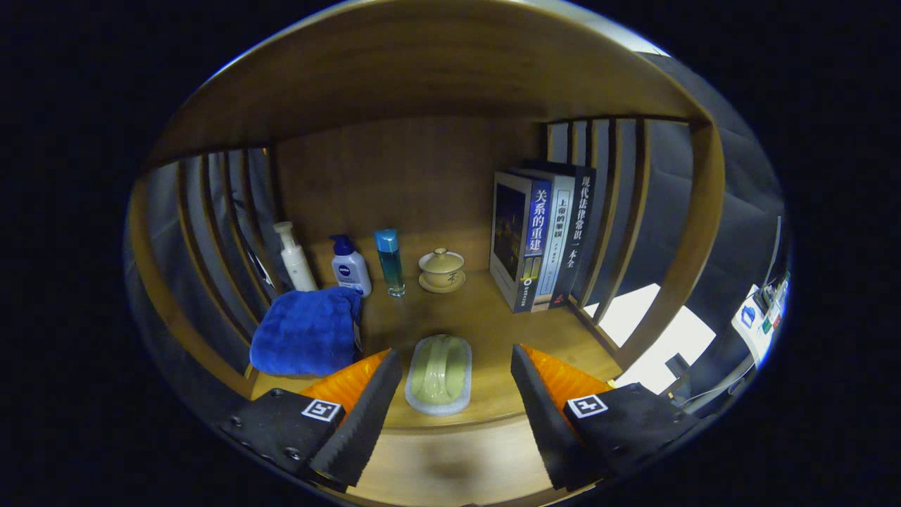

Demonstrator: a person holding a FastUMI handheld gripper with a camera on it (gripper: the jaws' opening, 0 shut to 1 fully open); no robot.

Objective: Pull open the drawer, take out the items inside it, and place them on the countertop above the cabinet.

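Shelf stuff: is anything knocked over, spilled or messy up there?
Nothing is spilled or tipped. The bottles and lidded cup stand upright, and the books are upright. Only the blue towel looks rumpled. The soap dish lies flat between the open gripper fingers.

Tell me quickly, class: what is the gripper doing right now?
Gripper: open, holding nothing; the soap dish sits on the shelf between its fingers, untouched.
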